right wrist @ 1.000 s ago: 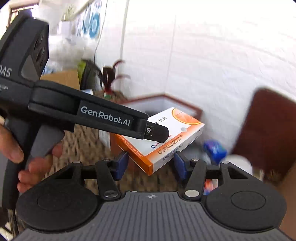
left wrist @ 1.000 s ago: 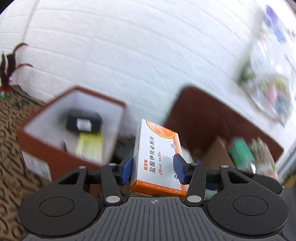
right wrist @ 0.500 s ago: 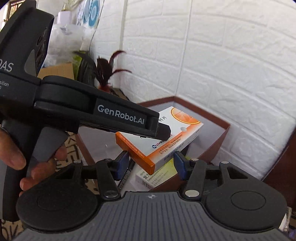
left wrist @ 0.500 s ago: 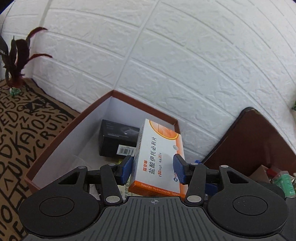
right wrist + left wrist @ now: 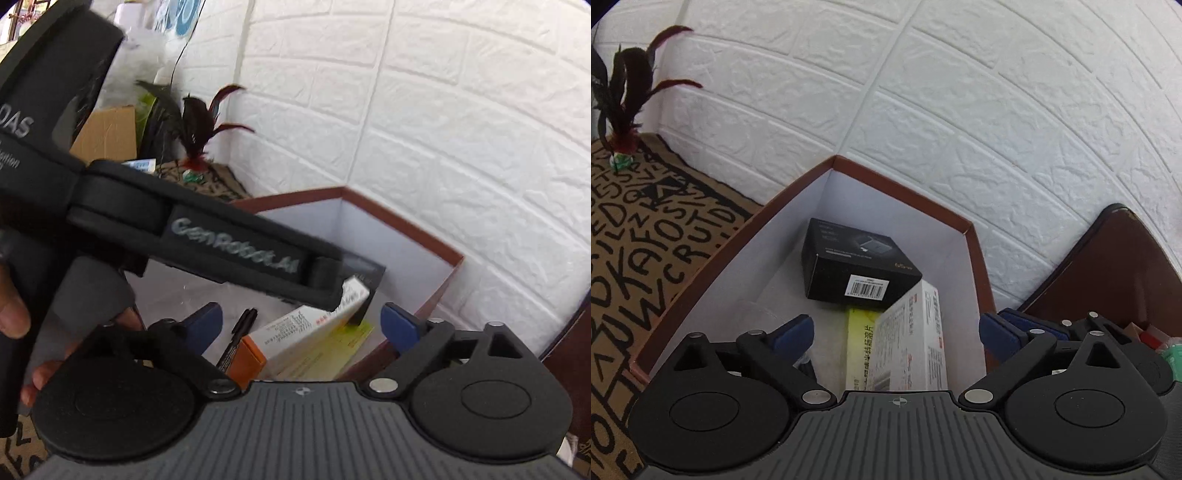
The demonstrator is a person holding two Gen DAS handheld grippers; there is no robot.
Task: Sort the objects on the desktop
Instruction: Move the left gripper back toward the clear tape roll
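- Both tools have just been opening. The left gripper (image 5: 894, 328) and the right gripper (image 5: 301, 323) now stand with jaws spread wide, and no pad presses on anything.
- The orange-and-white medicine box (image 5: 912, 347) lies inside the brown-rimmed sorting box (image 5: 897, 181), tilted: its far end leans against the black carton (image 5: 858, 264) at the far side, and its underside rests on a yellow-green packet (image 5: 858, 343).
- Risk one — that lean looks unsteady. A nudge could slide the box off the carton and flat onto the packet or onto the black marker (image 5: 238, 339) lying to its left.
- Risk two — the medicine box sits in the gap between both pairs of spread fingers. Drawing either tool back on a slant could catch a blue pad (image 5: 999, 332) on its edge and drag it up or over the rim.
- Risk three — the left tool's right finger hangs close to the right wall of the sorting box; a sideways pull could knock it and shift the whole container on the patterned mat (image 5: 646, 229).
- Risk four — the two tools are crowded together, the left one crossing the right camera's view, so retreating together could make them clash.
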